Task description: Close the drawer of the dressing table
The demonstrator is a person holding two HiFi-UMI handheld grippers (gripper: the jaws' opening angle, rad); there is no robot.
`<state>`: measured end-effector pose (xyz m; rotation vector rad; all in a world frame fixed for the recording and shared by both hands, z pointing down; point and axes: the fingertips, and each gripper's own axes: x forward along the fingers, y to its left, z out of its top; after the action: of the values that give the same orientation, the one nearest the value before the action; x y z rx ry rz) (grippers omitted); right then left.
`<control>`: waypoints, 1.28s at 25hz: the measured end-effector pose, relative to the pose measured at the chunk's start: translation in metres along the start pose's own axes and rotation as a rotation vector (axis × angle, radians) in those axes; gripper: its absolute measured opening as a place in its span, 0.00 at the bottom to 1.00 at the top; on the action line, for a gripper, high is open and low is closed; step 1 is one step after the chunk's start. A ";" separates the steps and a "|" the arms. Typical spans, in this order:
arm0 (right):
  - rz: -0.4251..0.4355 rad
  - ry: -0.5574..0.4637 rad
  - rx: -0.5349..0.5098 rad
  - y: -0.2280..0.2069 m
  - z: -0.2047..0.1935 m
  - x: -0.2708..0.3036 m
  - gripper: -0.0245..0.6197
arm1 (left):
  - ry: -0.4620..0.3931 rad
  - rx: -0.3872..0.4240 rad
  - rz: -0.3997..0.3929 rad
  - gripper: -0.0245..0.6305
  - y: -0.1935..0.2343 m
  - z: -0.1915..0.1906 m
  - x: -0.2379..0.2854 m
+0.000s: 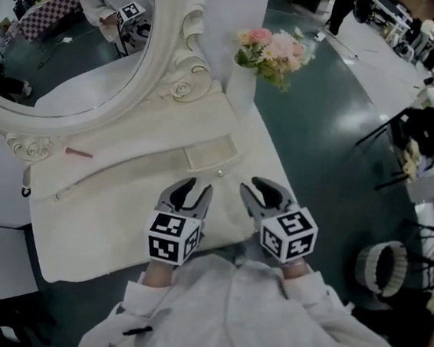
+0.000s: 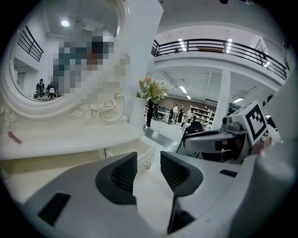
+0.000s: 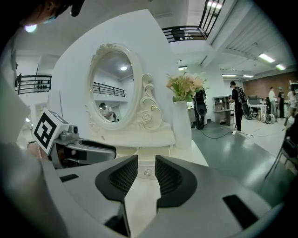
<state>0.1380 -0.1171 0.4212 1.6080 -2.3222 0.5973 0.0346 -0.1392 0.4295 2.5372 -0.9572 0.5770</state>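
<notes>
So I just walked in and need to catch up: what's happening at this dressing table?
A person holds a gripper in each hand in front of the white dressing table. Its small drawer stands pulled out near the vase of flowers. The left gripper and right gripper both have jaws apart and empty, aimed at the drawer's knob, touching nothing.

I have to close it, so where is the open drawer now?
In the head view, the open drawer is at the dressing table's right end, near the flower vase.
</notes>
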 end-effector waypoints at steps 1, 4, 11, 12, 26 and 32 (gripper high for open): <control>0.007 0.007 -0.007 -0.001 0.002 0.006 0.21 | 0.004 -0.010 0.009 0.25 0.006 -0.001 0.001; 0.023 0.022 -0.018 -0.004 0.005 0.024 0.21 | 0.019 -0.026 0.020 0.25 0.020 -0.006 0.007; 0.051 0.053 -0.043 -0.011 0.011 0.051 0.21 | 0.031 -0.066 0.054 0.25 0.039 -0.014 0.016; 0.053 0.055 -0.048 -0.012 0.013 0.053 0.21 | 0.032 -0.072 0.061 0.25 0.040 -0.014 0.017; 0.083 0.101 -0.111 -0.030 0.005 0.068 0.21 | 0.081 -0.085 0.127 0.27 0.057 -0.032 0.028; 0.122 0.134 -0.129 -0.043 -0.002 0.073 0.23 | 0.102 -0.083 0.160 0.28 0.061 -0.035 0.031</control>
<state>0.1516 -0.1898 0.4625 1.3361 -2.3206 0.5501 0.0055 -0.1821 0.4862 2.3486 -1.1289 0.6909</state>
